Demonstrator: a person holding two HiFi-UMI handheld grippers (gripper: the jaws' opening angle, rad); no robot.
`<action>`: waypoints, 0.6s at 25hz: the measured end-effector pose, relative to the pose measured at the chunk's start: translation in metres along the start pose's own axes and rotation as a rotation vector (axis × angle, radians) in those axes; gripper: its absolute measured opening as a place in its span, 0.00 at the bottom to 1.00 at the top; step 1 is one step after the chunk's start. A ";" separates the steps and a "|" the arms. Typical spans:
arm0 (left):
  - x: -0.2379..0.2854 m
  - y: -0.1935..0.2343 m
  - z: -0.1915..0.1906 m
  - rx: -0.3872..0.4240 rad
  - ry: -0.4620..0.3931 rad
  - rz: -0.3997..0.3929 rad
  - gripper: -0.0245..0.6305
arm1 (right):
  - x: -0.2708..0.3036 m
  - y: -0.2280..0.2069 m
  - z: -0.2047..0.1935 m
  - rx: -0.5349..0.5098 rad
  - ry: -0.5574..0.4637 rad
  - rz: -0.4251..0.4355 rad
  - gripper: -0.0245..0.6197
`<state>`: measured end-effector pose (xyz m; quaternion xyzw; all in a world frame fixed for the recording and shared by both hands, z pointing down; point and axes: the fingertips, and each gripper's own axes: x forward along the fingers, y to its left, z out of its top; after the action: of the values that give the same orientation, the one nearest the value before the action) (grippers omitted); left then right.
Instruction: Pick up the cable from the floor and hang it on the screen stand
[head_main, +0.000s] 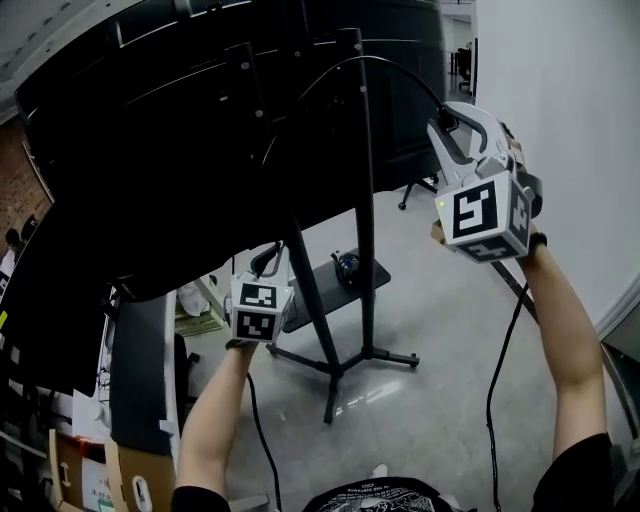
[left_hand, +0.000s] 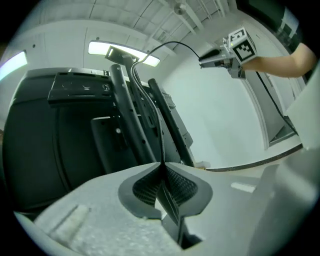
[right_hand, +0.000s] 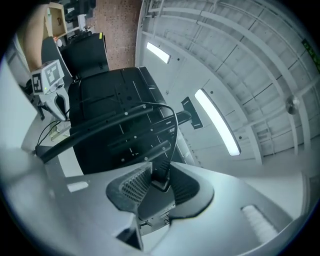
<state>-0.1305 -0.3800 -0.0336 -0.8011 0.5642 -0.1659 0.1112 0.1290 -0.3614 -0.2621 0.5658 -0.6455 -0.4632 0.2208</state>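
A thin black cable (head_main: 390, 65) arcs from my right gripper (head_main: 452, 122) over the top of the screen stand (head_main: 365, 200) and runs down its post to my left gripper (head_main: 268, 260). In the right gripper view the right gripper (right_hand: 160, 181) is shut on the cable's plug (right_hand: 161, 176), held high beside the big black screen (head_main: 200, 130). In the left gripper view the left gripper (left_hand: 161, 172) is shut on the cable (left_hand: 161, 150), low beside the stand's post (left_hand: 125, 105). Each gripper view shows the other gripper: the right gripper (left_hand: 210, 59) and the left gripper (right_hand: 56, 102).
The stand's tripod legs (head_main: 345, 365) spread over the grey floor. A black plate (head_main: 340, 275) with a dark object lies behind them. Cardboard boxes (head_main: 80, 470) and a dark chair sit at lower left. A white wall (head_main: 560, 100) is close on the right. A cord (head_main: 495, 380) hangs under the right arm.
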 end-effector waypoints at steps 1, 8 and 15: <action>-0.002 0.009 0.015 -0.003 -0.020 0.013 0.07 | 0.005 -0.002 -0.002 0.012 -0.003 -0.002 0.21; -0.008 0.059 0.091 -0.015 -0.050 0.076 0.07 | 0.045 -0.013 -0.013 0.083 -0.029 0.003 0.21; -0.005 0.103 0.159 0.030 -0.053 0.148 0.07 | 0.091 -0.019 -0.020 0.154 -0.037 0.010 0.22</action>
<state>-0.1587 -0.4117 -0.2184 -0.7596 0.6161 -0.1445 0.1499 0.1313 -0.4522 -0.2905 0.5693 -0.6859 -0.4213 0.1670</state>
